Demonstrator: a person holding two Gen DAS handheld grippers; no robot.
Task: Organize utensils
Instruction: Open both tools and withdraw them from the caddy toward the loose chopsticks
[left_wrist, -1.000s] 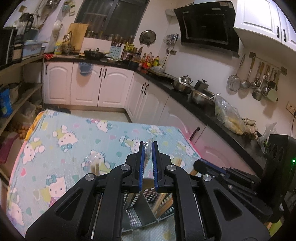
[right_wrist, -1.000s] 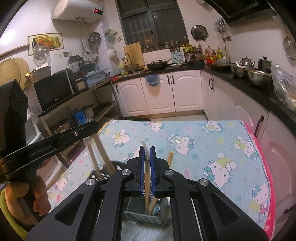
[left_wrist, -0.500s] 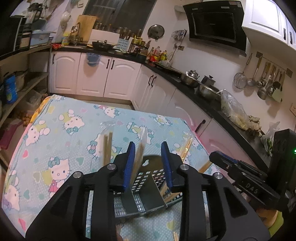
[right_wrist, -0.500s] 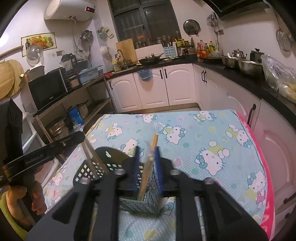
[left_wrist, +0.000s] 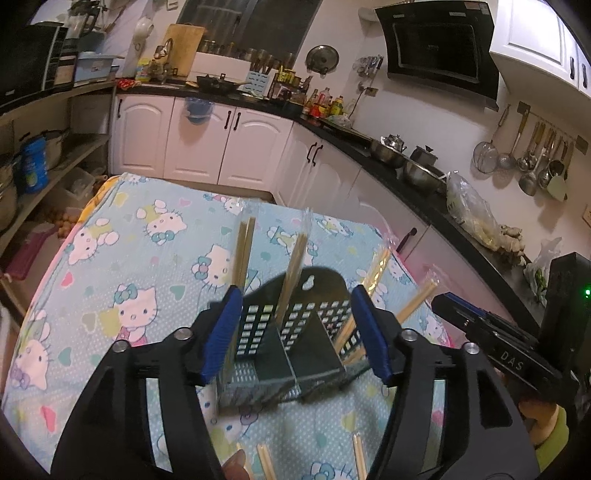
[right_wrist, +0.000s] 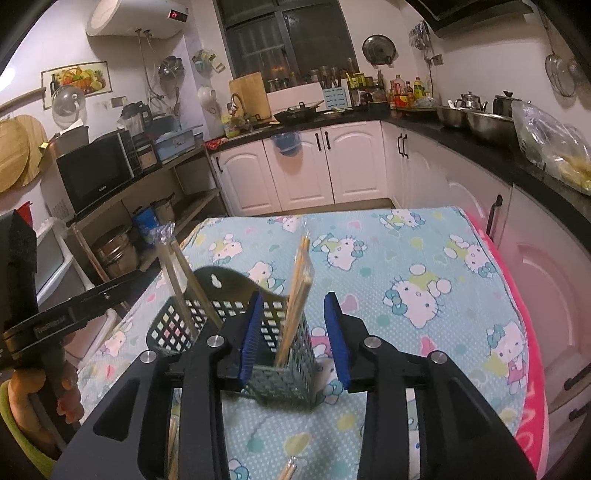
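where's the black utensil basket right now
The black utensil basket stands on the Hello Kitty tablecloth, centred just beyond the open left tool in its view, and left of centre in the right wrist view.

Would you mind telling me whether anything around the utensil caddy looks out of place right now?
Yes: a few wrapped chopstick pairs lie loose on the tablecloth in front of the black caddy, not standing in its compartments like the others. Both grippers are open.

left gripper (left_wrist: 297, 334) jaws spread, right gripper (right_wrist: 293, 336) jaws spread
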